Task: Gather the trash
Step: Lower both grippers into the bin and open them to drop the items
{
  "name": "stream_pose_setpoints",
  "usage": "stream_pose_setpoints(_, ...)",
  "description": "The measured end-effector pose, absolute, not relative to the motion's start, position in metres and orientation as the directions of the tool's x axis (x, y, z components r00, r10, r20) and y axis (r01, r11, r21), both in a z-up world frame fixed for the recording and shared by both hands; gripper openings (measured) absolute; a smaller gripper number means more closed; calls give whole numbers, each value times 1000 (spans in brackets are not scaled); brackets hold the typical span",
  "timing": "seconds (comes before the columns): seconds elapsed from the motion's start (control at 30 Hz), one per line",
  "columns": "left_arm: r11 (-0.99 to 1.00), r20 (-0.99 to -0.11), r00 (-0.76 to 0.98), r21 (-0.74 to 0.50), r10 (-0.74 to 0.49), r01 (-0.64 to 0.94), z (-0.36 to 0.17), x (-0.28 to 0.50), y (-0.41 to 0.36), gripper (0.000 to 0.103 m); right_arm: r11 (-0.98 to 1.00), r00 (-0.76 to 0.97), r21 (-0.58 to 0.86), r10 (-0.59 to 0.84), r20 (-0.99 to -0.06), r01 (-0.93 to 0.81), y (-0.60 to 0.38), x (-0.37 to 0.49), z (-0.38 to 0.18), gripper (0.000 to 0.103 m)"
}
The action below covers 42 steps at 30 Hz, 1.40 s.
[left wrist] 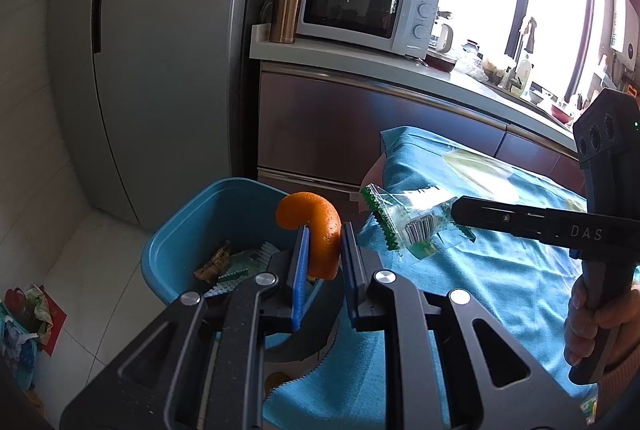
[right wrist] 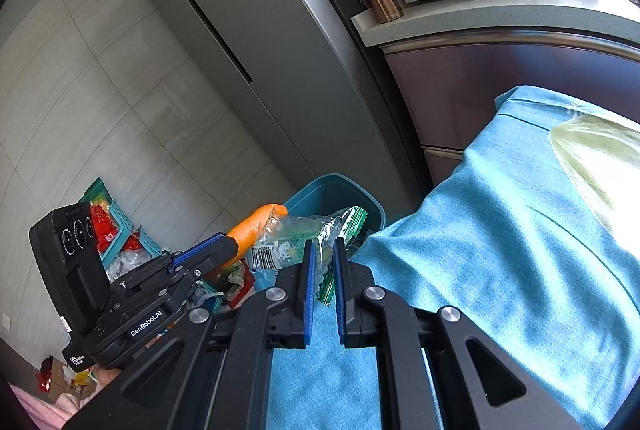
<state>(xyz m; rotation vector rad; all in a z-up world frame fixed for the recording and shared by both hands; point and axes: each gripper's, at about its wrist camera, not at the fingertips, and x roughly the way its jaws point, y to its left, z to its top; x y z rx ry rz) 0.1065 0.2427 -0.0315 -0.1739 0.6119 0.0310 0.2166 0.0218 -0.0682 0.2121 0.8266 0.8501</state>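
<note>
My left gripper (left wrist: 324, 242) is shut on a curled orange peel (left wrist: 320, 230) and holds it over the near rim of a blue trash bin (left wrist: 180, 230) that has wrappers inside. My right gripper (right wrist: 322, 262) is shut on a clear and green plastic wrapper (right wrist: 296, 242), held at the table's edge beside the bin (right wrist: 340, 191). In the left wrist view the right gripper (left wrist: 456, 216) comes in from the right with the wrapper (left wrist: 408, 226). In the right wrist view the left gripper (right wrist: 230, 248) holds the peel (right wrist: 256, 226) at left.
A blue cloth (left wrist: 500, 270) covers the table at right. A grey fridge (left wrist: 160, 69) stands behind the bin. A counter (left wrist: 360, 63) carries a microwave (left wrist: 364, 11) and a copper mug (left wrist: 286, 5). Baskets of clutter (right wrist: 116, 230) sit on the tiled floor.
</note>
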Motion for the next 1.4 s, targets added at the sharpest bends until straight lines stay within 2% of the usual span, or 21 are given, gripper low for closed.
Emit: stream_pose_setpoints(1.4,970,-618,786,-169,32,-172,-61,137,271,16,684,331,447,696,-638,-576,80,250,-89,8)
